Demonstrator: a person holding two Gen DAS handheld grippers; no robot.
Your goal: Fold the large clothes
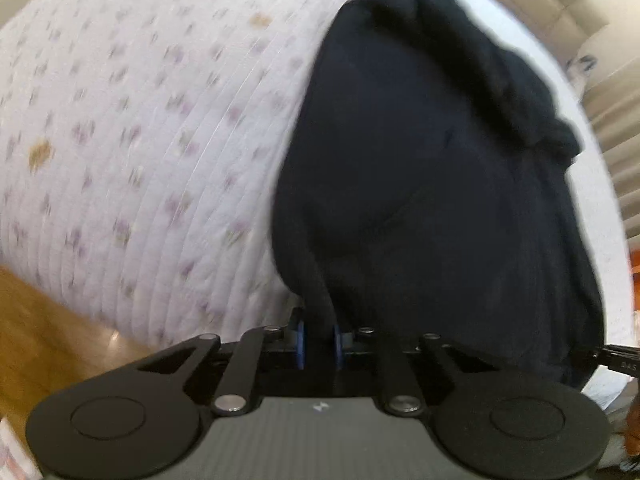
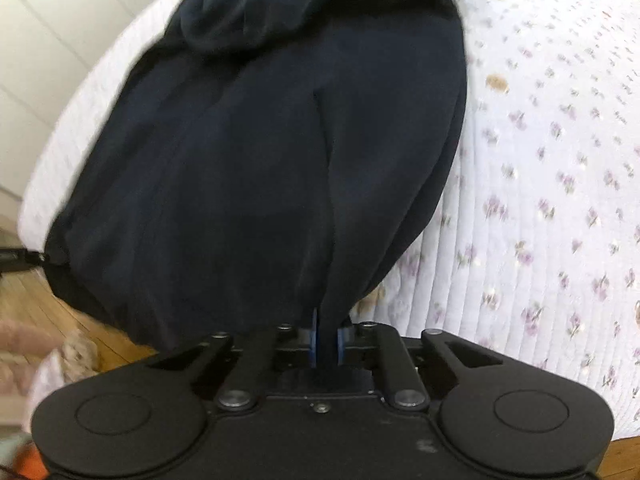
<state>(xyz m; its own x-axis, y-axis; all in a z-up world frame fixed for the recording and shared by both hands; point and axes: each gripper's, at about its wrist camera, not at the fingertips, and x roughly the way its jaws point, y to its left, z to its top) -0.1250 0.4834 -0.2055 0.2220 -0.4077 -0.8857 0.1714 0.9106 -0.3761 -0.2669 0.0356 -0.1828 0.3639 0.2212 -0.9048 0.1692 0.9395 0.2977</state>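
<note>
A large dark navy garment [image 1: 420,168] lies lengthwise on a bed with a white quilt printed with small purple flowers [image 1: 140,128]. My left gripper [image 1: 319,340] is shut on the garment's near edge, with cloth pinched between its blue pads. The same garment [image 2: 280,152] fills the right wrist view, bunched at its far end. My right gripper [image 2: 326,342] is shut on a fold of the garment's near edge, cloth rising from between its pads. Both views are blurred by motion.
The quilt [image 2: 540,200] spreads wide beside the garment. Wooden floor [image 1: 44,332] shows below the bed's edge. White cupboard fronts [image 2: 44,40] stand beyond the bed. A pinkish fluffy thing [image 2: 68,356] lies on the floor at left.
</note>
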